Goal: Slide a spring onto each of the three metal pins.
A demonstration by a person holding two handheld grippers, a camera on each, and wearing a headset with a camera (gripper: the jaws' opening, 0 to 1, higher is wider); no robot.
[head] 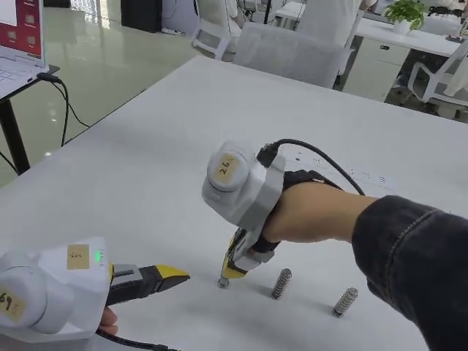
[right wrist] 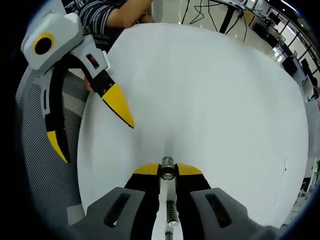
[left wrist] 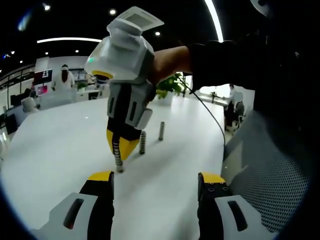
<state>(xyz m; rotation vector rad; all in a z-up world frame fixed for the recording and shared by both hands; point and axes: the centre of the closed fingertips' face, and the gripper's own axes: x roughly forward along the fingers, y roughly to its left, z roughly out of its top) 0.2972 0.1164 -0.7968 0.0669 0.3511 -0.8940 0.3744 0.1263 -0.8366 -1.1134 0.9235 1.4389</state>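
Coiled grey metal spring [right wrist: 168, 170], clenched in the right gripper [head: 234, 269] at the head view's lower centre, appears partly over the third metal pin [head: 223, 282]. Next comes a straight downward push, then release. Left gripper [left wrist: 156, 179] idles, jaws apart.

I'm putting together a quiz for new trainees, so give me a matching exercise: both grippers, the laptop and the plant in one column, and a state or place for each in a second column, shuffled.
Things:
1. left gripper
2. right gripper
3. laptop
4. plant

States or places:
A. shut on a spring
B. top right of the head view
C. jaws apart, holding nothing
D. top left of the head view

Pairs: 1-C, 2-A, 3-D, 4-B.
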